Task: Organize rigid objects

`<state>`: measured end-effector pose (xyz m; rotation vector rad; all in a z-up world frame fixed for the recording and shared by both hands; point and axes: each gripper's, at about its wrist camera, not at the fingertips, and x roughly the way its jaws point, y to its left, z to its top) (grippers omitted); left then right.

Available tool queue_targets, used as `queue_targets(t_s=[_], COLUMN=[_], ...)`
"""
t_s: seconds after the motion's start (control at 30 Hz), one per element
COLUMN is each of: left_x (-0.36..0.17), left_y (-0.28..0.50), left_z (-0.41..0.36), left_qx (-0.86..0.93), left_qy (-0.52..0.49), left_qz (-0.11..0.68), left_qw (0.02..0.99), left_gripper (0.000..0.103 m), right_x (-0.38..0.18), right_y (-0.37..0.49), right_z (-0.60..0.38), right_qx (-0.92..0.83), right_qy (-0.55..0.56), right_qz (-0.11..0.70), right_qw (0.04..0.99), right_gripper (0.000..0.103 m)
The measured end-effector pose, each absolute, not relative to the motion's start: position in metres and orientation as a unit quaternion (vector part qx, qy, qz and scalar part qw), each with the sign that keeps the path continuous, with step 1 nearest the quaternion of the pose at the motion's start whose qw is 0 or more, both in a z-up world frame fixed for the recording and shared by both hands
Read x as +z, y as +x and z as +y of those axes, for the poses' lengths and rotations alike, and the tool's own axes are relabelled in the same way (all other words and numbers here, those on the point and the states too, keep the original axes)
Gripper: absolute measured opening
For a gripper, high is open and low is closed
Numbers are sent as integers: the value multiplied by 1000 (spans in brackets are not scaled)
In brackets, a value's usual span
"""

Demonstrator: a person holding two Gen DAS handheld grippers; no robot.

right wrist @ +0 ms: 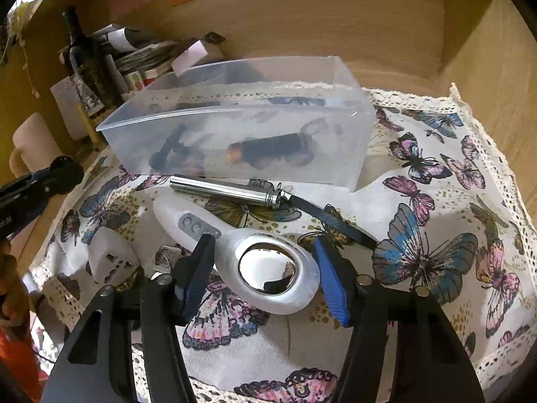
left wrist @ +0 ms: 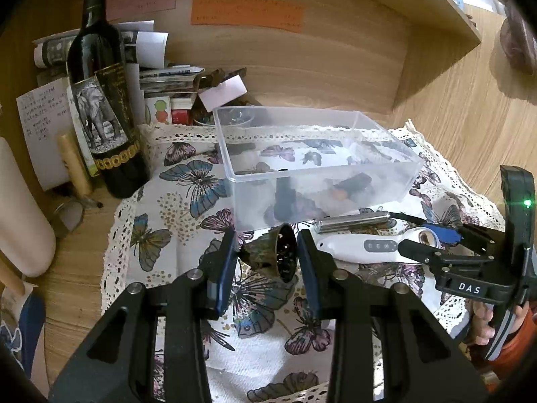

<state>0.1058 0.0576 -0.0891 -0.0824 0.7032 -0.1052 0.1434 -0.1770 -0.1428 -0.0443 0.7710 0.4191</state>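
Butterfly-print cloth point(left wrist: 188, 201) covers the desk beneath a clear plastic bin point(right wrist: 235, 141). Before the bin, the right tongs point(right wrist: 265, 268) gape around a white handheld magnifier point(right wrist: 268, 268); the left tongs point(left wrist: 266, 255) straddle a dark perforated cup point(left wrist: 275, 255), unclamped.

R gripper point(right wrist: 265, 275) is hanging open over the butterfly cloth point(right wrist: 436, 235), fingers either side of the white magnifier's point(right wrist: 268, 268) round head. Steel tube point(right wrist: 225, 193) w/ black strap is lying just beyond it, beside the clear bin point(right wrist: 349, 107), which is holding a dark flashlight point(right wrist: 268, 149).
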Motion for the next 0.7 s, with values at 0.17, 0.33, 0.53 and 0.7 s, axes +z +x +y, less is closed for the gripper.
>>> queue_targets(t_s=[0.17,0.33,0.53,0.7], left_x=[-85,-76,-62,-47], left_y=[106,109,120,138], left_z=[58,58,55,52], left_qx=[-49,-44,-36,-31], left_qy=[-37,-36,-34,-29], left_qz=[338,327,312,301], left_qw=[939,943,949,953], left_gripper=[36,36,36,36], right_x=[-136,-116,-88,-64], right_y=[140,134,129,146], right_z=[-178,-188,-201,-206], right_qx=[199,214,218,213], right_qy=[-22,-14,-1,9], right_qz=[356,334,298,264], right_qw=[913,918,929,941], right_gripper=[55,55,55,55])
